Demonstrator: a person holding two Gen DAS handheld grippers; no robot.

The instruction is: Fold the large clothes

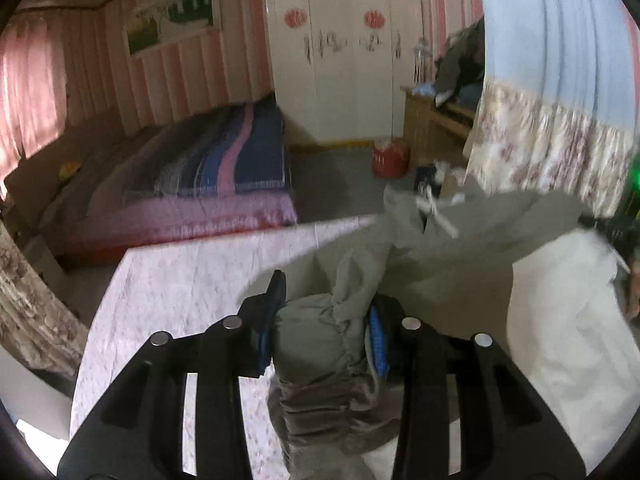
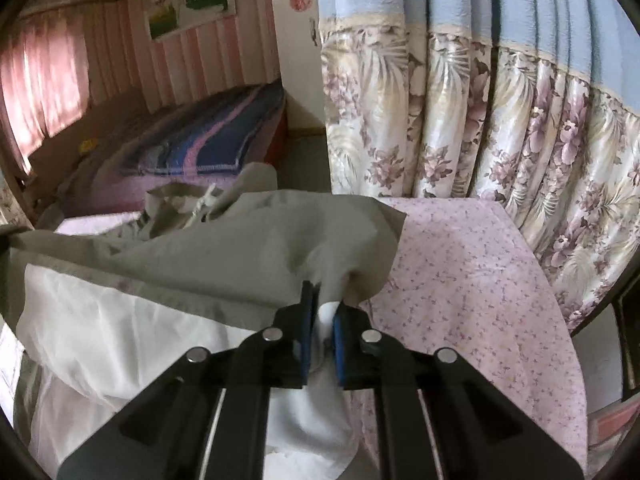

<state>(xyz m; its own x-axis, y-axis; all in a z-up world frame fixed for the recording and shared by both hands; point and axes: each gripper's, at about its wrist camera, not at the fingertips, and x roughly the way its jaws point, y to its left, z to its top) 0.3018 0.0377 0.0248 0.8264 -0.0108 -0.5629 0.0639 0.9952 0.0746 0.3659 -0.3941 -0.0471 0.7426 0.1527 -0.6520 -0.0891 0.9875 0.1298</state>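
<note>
Left claw (image 1: pixel 320 340) clamps the grey white-lined jacket's (image 1: pixel 460 240) elastic cuff, right claw (image 2: pixel 325 332) pinches its hem, garment stretched between them over the floral-clothed desk (image 2: pixel 472 280).

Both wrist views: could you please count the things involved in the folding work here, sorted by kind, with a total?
Garments: 1, the grey jacket with its white lining.
Work surfaces: 1, the table under a pink floral cloth.
Grippers: 2, the left gripper closed on a gathered grey cuff, the right gripper closed on a fold of the jacket.
Total: 4
</note>
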